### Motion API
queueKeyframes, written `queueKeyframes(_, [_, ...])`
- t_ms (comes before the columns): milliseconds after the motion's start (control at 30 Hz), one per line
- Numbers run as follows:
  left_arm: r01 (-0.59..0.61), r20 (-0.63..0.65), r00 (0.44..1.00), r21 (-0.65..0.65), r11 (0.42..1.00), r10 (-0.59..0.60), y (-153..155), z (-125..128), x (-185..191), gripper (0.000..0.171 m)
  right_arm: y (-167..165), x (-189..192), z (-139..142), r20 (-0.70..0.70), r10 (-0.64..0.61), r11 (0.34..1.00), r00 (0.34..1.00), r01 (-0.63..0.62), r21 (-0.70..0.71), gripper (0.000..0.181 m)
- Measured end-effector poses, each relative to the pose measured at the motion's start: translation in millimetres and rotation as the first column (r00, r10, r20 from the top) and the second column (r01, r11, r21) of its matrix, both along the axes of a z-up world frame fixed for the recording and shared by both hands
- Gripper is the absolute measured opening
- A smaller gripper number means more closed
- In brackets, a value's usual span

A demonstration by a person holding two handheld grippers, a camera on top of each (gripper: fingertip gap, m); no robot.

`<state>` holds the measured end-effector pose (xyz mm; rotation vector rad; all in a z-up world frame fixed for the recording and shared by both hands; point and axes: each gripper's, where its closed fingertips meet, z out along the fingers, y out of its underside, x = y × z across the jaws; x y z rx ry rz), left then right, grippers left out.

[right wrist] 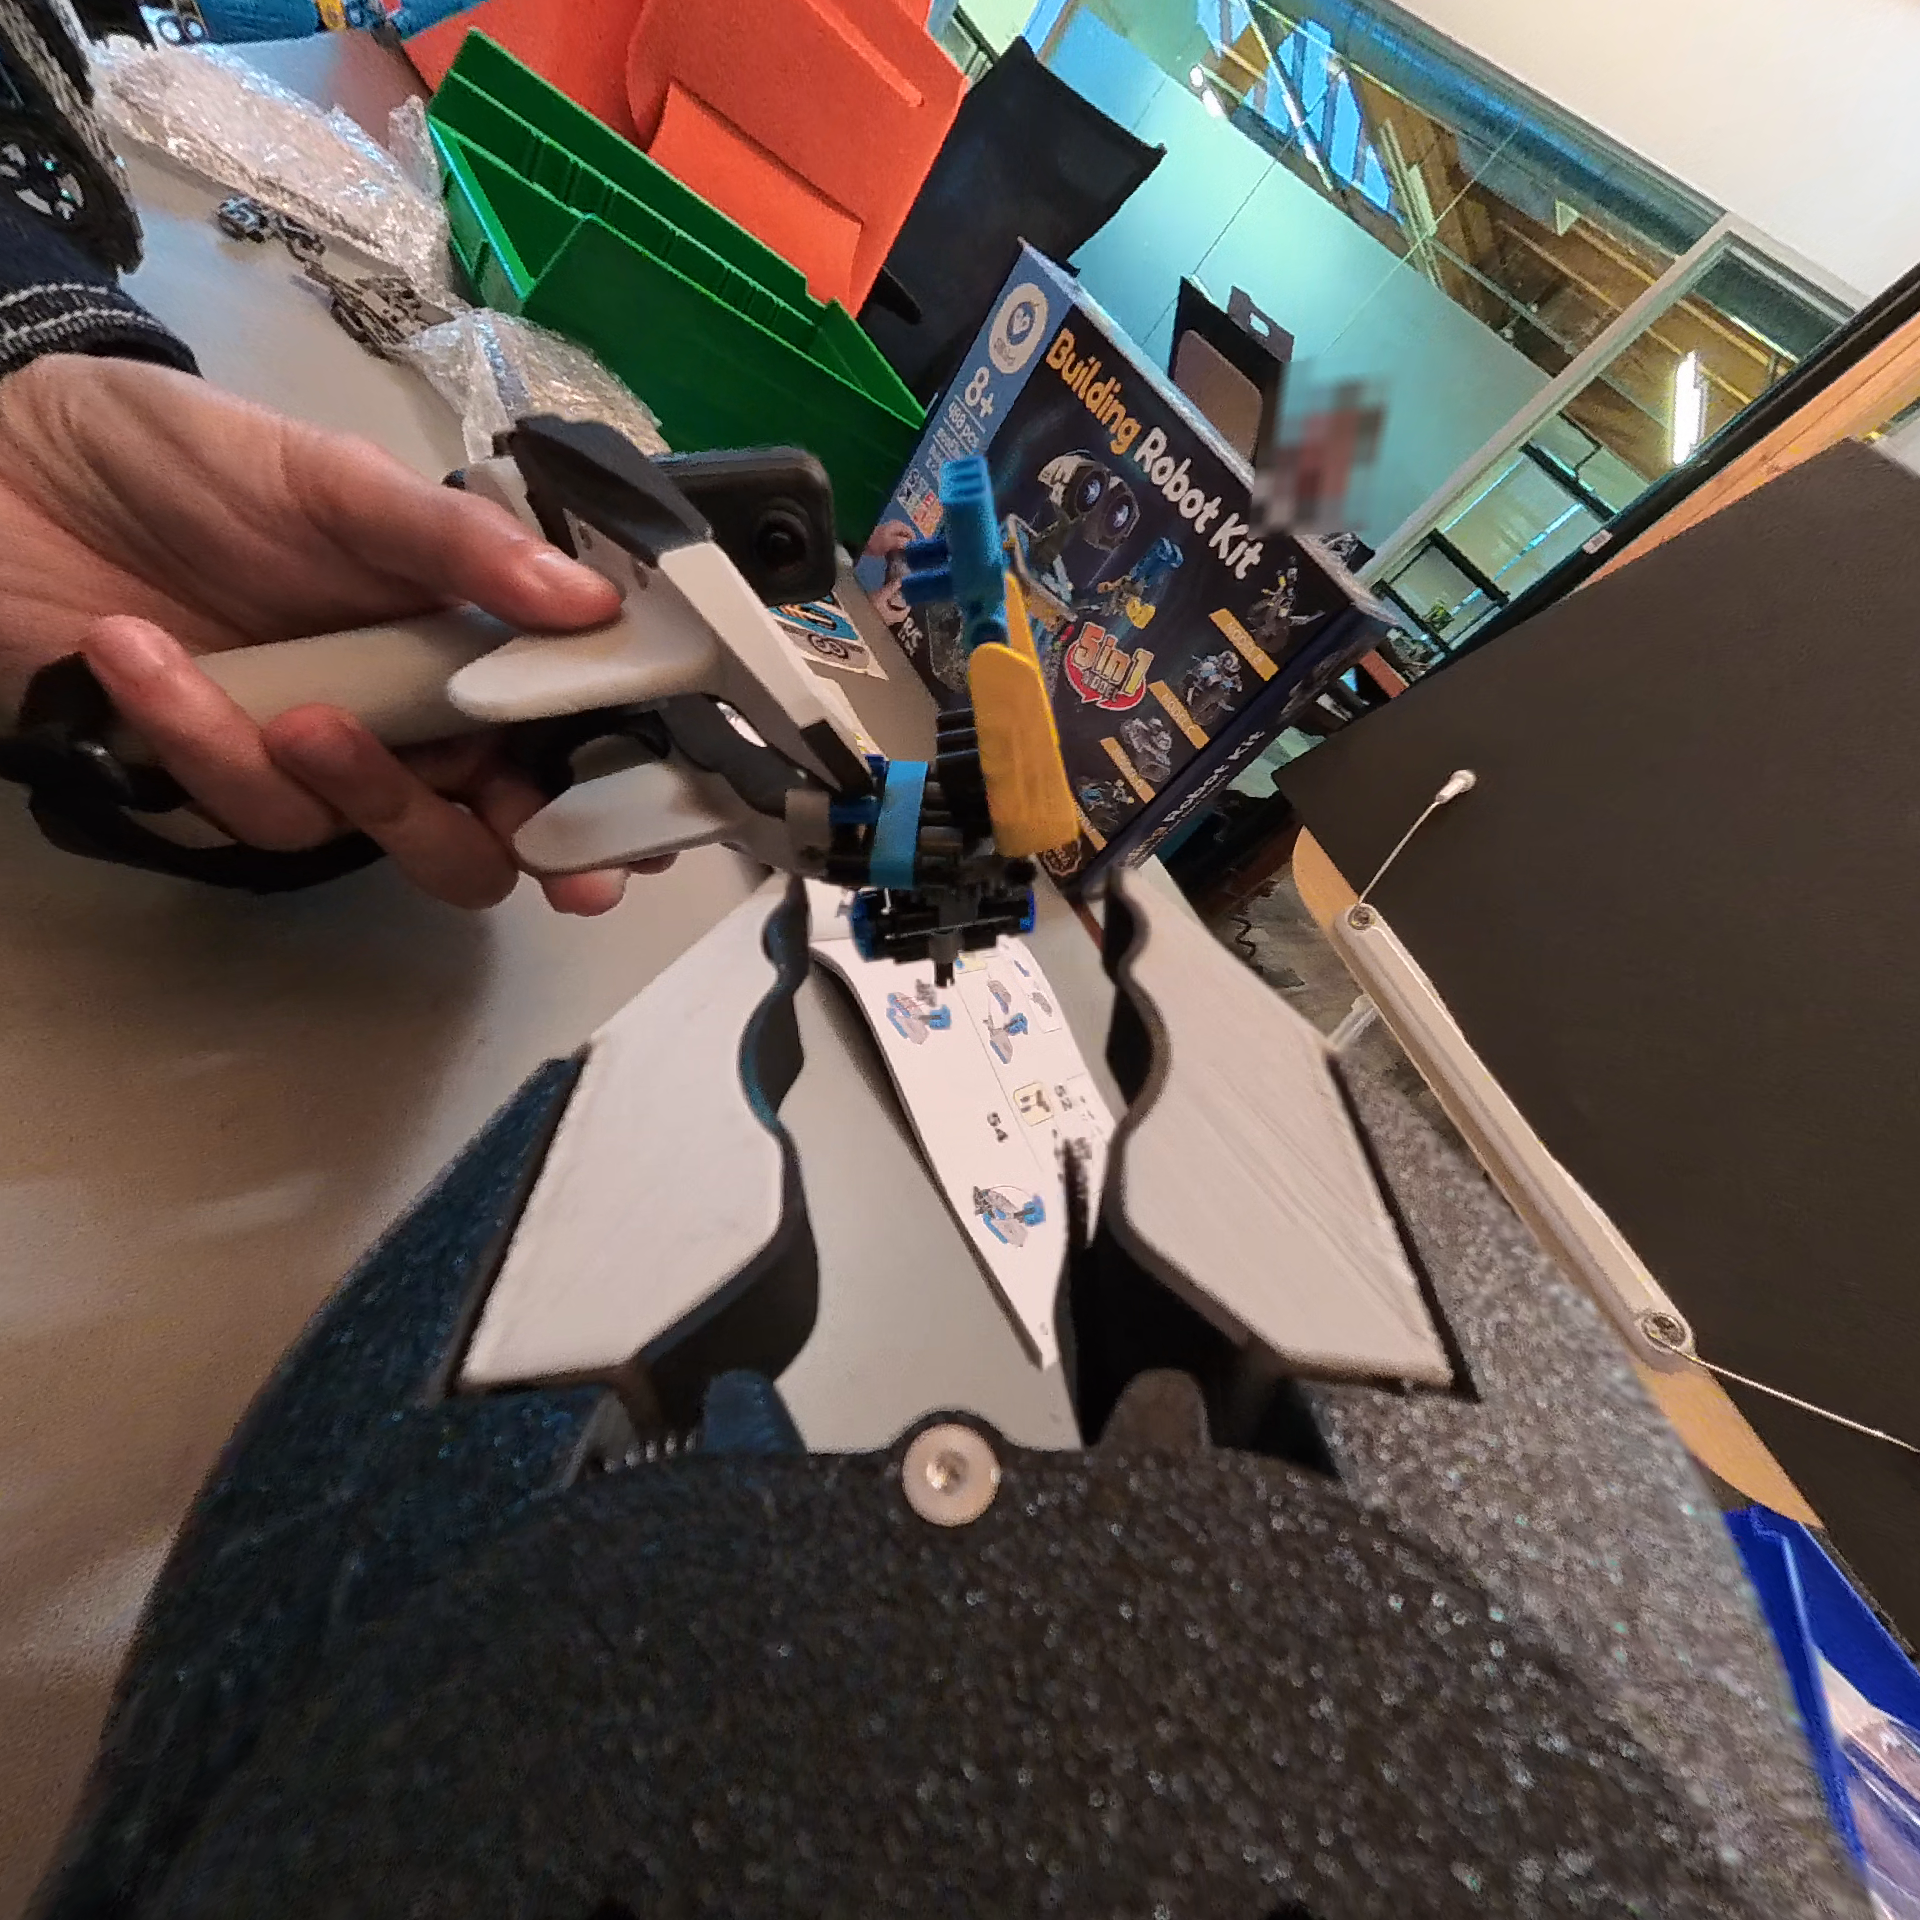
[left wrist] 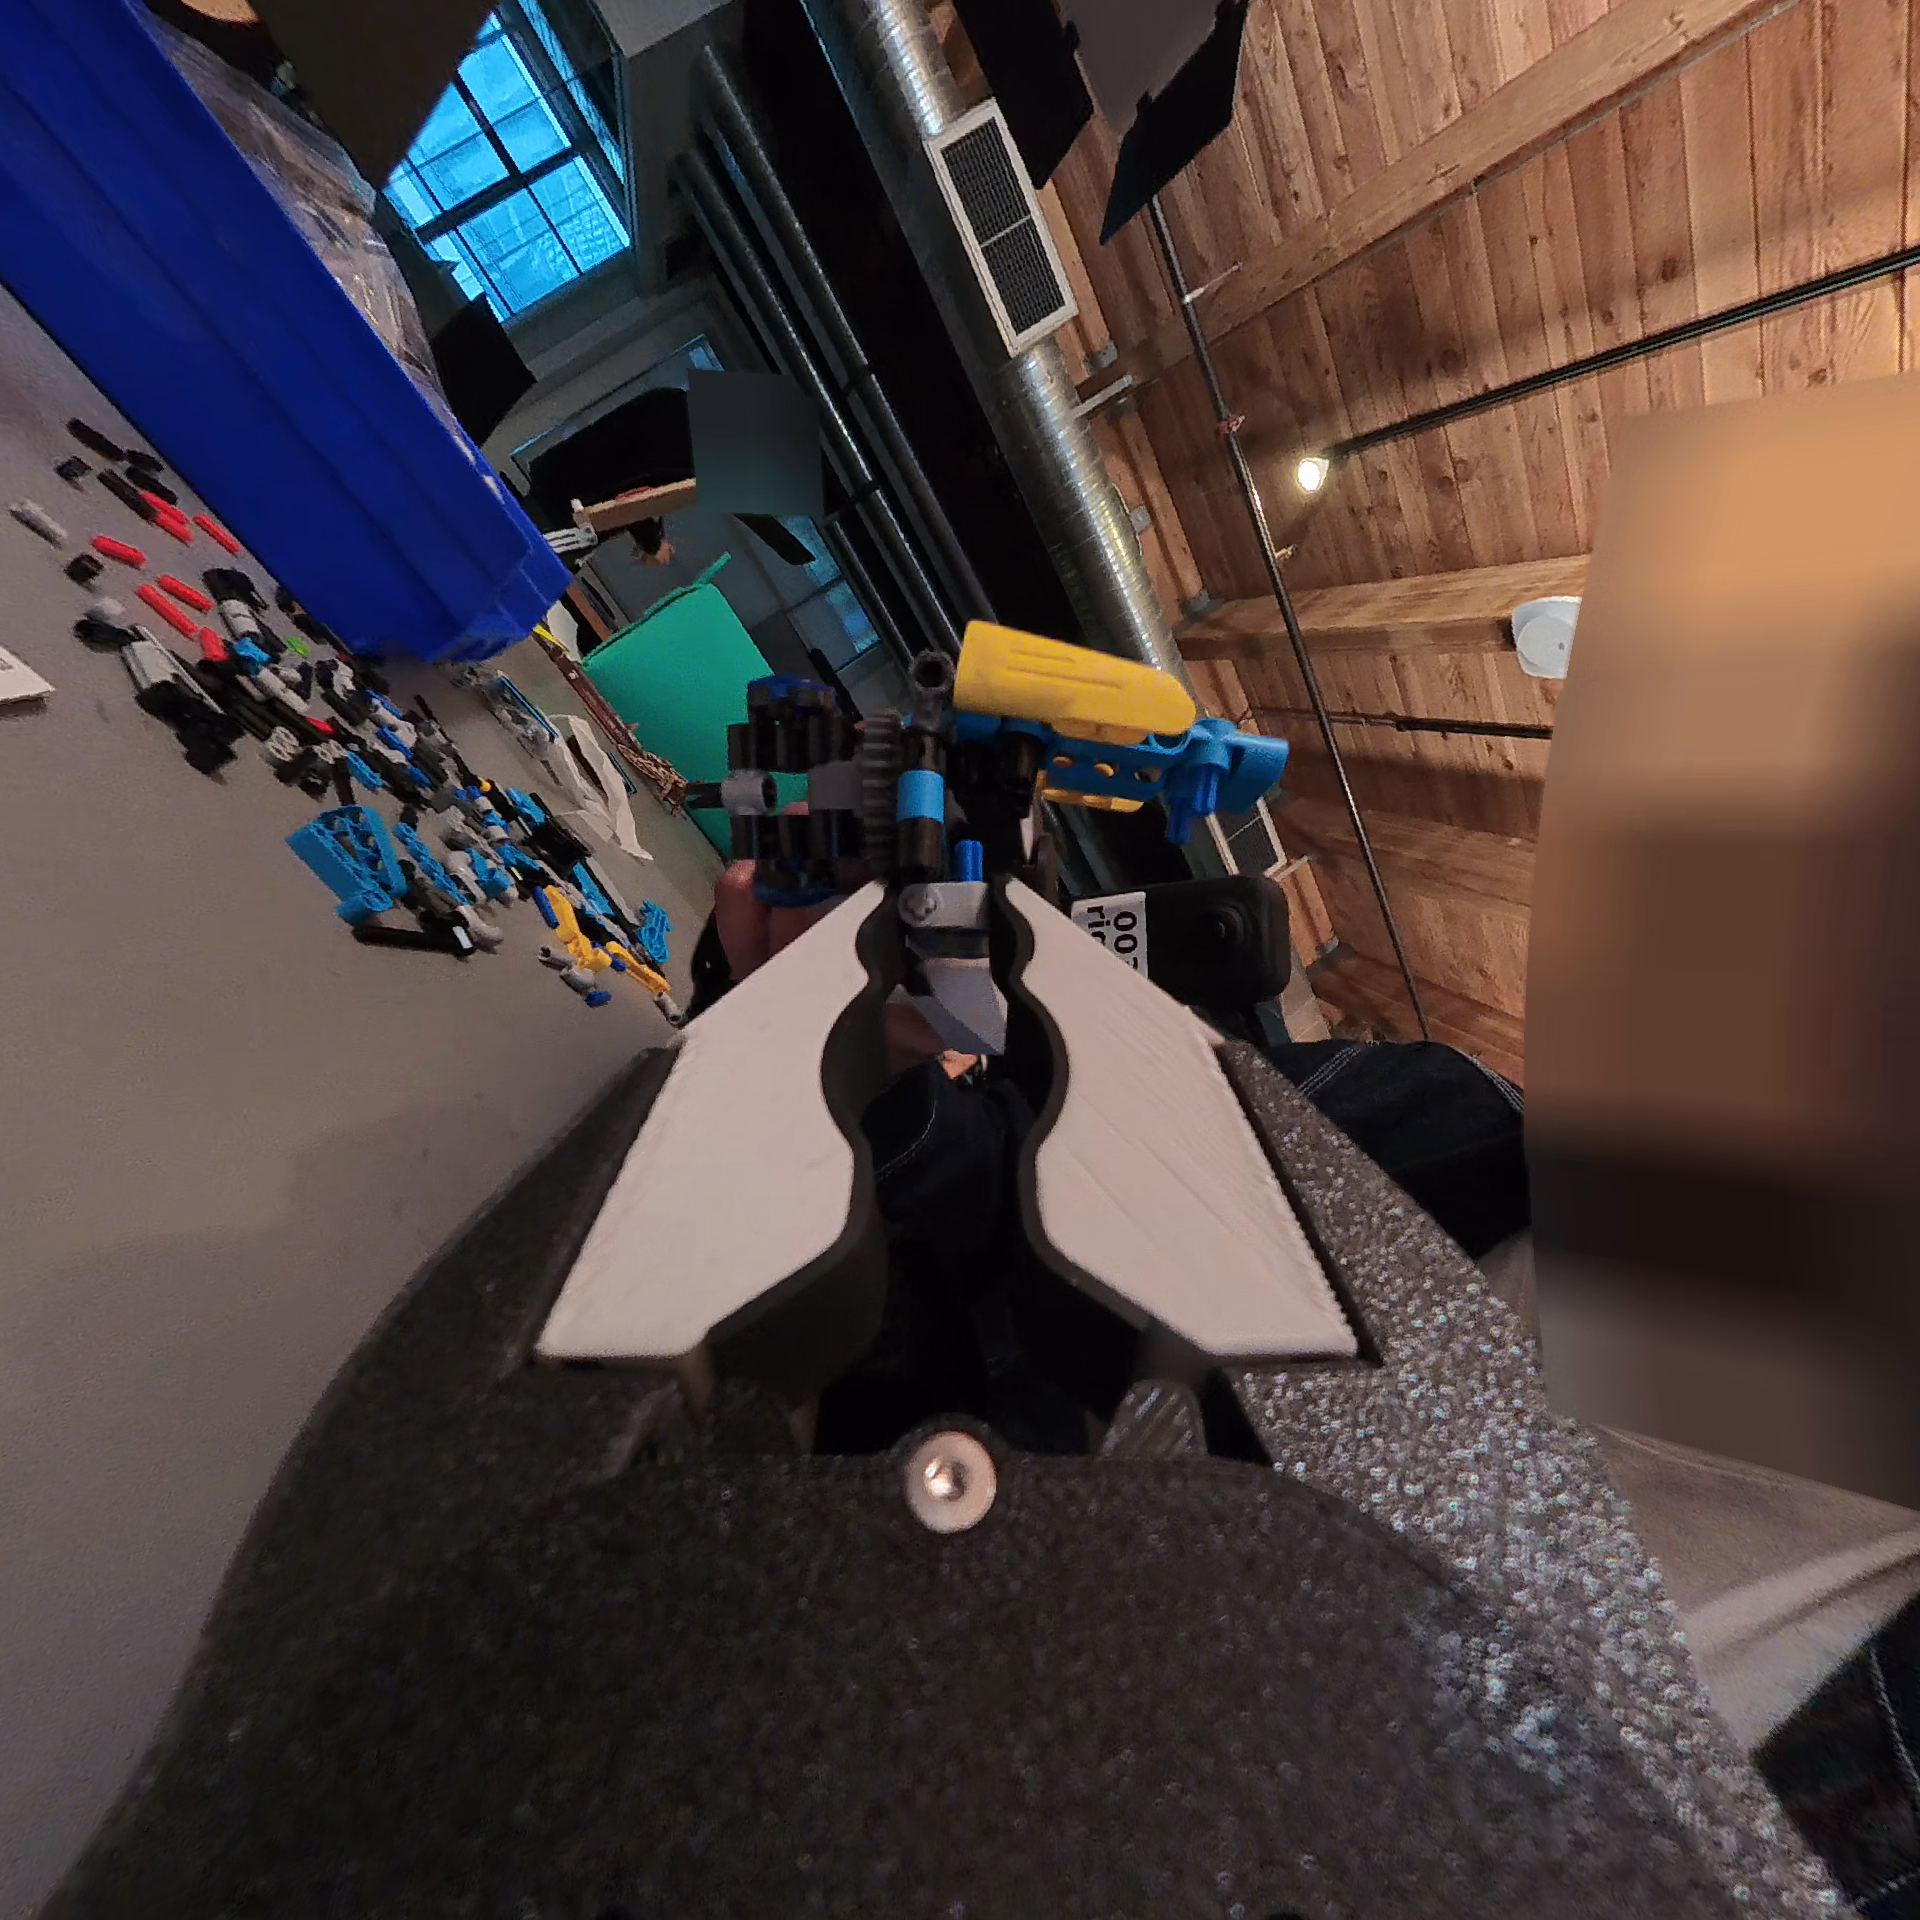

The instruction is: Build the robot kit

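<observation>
A small toy model [left wrist: 935, 769] built of black, blue and grey parts with a yellow shell [left wrist: 1070, 686] is held up in the air. My left gripper [left wrist: 945, 904] is shut on a grey part at the model's base. In the right wrist view a hand [right wrist: 260, 540] holds the left gripper [right wrist: 831, 800], which clamps the model [right wrist: 1018, 738] from the left. My right gripper [right wrist: 951, 904] is open, its fingers spread wide. The model's black and blue lower end [right wrist: 940, 920] sits between the fingertips, clear of both. The right gripper's black camera [left wrist: 1216, 925] shows behind the model.
Several loose red, black, blue and yellow parts [left wrist: 416, 779] lie on the grey table [left wrist: 208, 1143] beside a blue bin [left wrist: 260, 343]. A kit box [right wrist: 1132, 582], green bins [right wrist: 675, 281], bubble wrap [right wrist: 260, 145] and an instruction sheet [right wrist: 987, 1122] are near. A black board [right wrist: 1662, 831] stands at right.
</observation>
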<state>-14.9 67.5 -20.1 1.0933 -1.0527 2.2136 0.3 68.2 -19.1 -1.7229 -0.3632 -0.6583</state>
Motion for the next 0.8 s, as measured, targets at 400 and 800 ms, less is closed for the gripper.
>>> queueKeyframes(400, [0.011,-0.011,1.0,0.064,0.998,-0.01,-7,-9,0,0.014,0,4,-12,0.031,-0.019,0.998,0.999,0.021,-0.067,0.049])
queueKeyframes(800, [0.035,0.002,0.999,0.093,0.995,-0.036,-13,-11,-4,0.015,-5,0,-15,-0.085,0.075,0.995,0.994,-0.08,-0.06,0.048])
